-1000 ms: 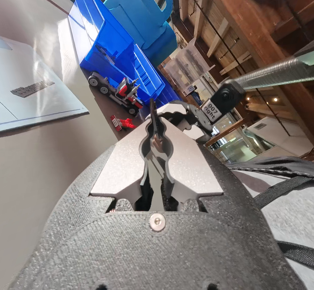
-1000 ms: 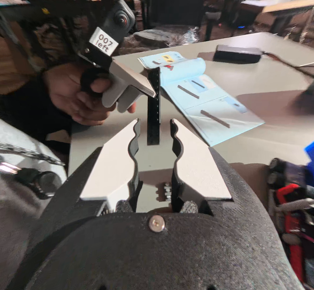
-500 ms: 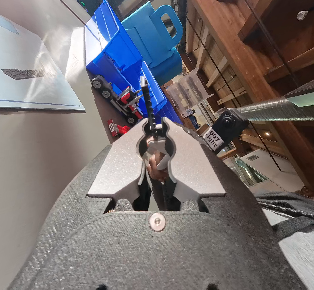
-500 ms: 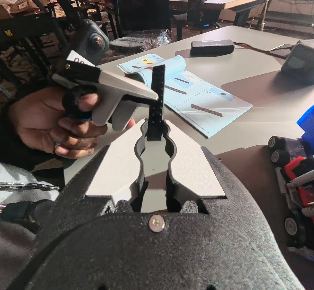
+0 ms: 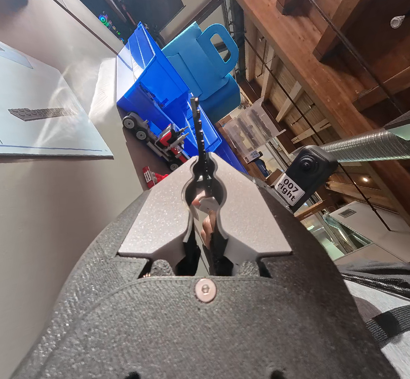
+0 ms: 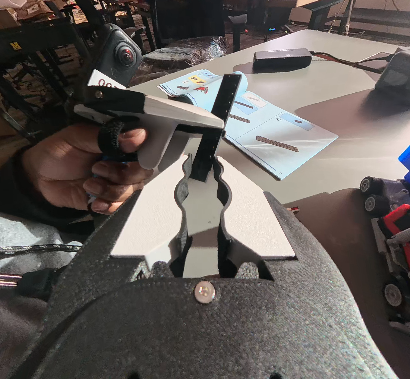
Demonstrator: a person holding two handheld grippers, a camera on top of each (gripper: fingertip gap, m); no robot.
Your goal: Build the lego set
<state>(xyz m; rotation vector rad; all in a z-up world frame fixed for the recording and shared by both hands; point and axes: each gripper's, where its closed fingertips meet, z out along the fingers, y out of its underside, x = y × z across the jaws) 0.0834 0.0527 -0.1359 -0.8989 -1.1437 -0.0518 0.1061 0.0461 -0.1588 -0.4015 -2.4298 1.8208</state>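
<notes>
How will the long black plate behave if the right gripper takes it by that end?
The long black plate looks thin and straight, so probably stiff and light. Gripped at its tip by the right gripper, it may pivot. The left gripper holds it mid-length.

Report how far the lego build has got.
Done: a red and black truck stands assembled beside the blue bin. In hand: both the left hand-held gripper and the right hand-held gripper pinch a long black plate. Left: attaching that plate and the loose red piece.

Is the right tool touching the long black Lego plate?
Touching. In the right wrist view the right tool has closed its tips on the lower end of the long black Lego plate.
</notes>
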